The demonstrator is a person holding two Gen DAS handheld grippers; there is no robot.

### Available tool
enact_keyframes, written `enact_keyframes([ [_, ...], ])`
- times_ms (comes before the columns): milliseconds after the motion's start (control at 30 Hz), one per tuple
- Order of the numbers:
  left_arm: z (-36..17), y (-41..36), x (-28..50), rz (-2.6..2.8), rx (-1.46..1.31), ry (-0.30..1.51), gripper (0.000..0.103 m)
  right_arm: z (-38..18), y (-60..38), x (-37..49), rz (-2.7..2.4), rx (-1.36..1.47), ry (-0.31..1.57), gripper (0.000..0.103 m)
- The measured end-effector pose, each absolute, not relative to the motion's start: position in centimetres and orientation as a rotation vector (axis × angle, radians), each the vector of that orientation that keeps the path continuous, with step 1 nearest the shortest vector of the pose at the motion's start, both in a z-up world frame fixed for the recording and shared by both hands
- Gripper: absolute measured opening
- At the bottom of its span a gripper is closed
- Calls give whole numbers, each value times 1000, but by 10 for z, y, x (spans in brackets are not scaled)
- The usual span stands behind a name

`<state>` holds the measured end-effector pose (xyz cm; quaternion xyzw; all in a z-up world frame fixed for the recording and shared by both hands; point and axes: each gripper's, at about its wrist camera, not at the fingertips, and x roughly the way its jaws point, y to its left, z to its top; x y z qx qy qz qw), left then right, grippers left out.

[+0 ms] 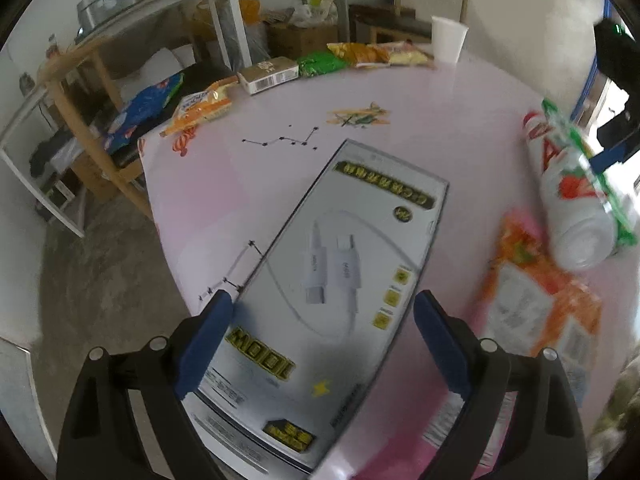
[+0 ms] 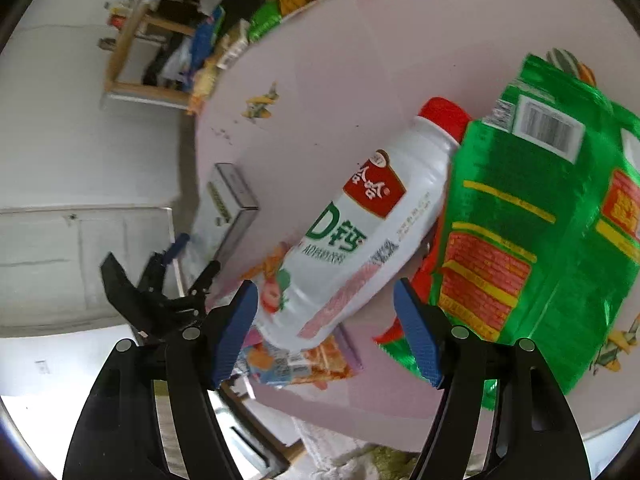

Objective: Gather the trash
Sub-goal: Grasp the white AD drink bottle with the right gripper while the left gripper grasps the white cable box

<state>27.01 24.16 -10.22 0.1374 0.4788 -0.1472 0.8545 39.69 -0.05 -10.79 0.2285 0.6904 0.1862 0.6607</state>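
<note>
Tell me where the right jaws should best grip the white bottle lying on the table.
Probably across the round body near its base, from above. The white bottle lies on its side, base towards the open right gripper; the green bag crowds the neck end.

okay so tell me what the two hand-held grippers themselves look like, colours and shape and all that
Both match. The left hand-held gripper and right hand-held gripper each have a glossy black plastic frame of angled, slotted struts with round silver pivot pins. Each has two flat, dark blue fingers with a finely ribbed grip texture. No cables, markings, hands or sleeves show.
</note>
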Motion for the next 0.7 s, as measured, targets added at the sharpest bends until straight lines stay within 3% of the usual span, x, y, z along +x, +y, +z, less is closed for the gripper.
enact_keyframes([
  [167,-106,243,286,-243,276,1042,90,-125,7,407,377,479,1591,70],
  [500,-106,267,318,-42,-10,1120,90,-117,31,432,409,315,1517,70],
  [700,-105,267,319,28,-69,1127,90,-136,36,449,377,432,1565,72],
])
